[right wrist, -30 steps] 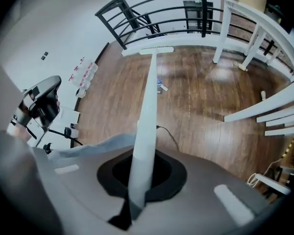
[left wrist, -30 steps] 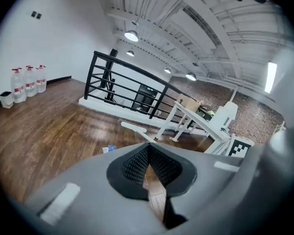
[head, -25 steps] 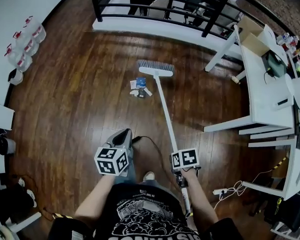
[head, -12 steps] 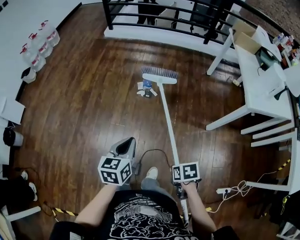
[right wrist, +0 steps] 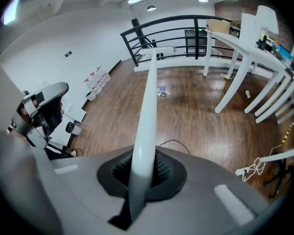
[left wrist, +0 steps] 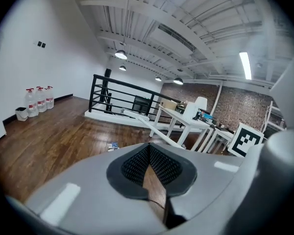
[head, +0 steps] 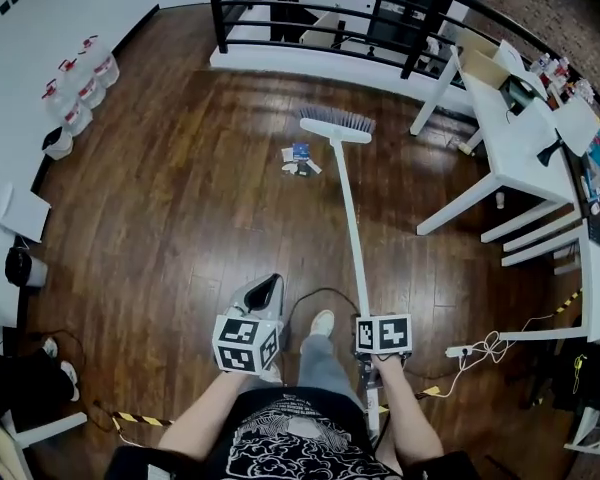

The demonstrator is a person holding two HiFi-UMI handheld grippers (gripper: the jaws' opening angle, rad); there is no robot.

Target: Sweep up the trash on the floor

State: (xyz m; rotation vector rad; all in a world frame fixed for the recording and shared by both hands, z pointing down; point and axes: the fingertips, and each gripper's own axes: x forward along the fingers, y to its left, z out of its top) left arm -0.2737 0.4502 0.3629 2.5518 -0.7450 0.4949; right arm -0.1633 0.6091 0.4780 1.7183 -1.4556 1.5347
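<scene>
A small pile of trash, paper scraps and a blue piece, lies on the dark wood floor. The broom's grey-bristled head rests just beyond it and to its right. The white handle runs back to my right gripper, which is shut on it. In the right gripper view the handle passes between the pads of the right gripper, toward the trash. My left gripper is held low at the left, shut on nothing; its pads meet at the tip. The trash shows ahead of it.
White tables stand at the right, near a black railing at the back. Water bottles line the left wall. A black cable and the person's shoe lie between the grippers. A white power strip sits right.
The view has shifted a little as the person moved. The broom head stays just beyond the trash, and both grippers hold as before.
</scene>
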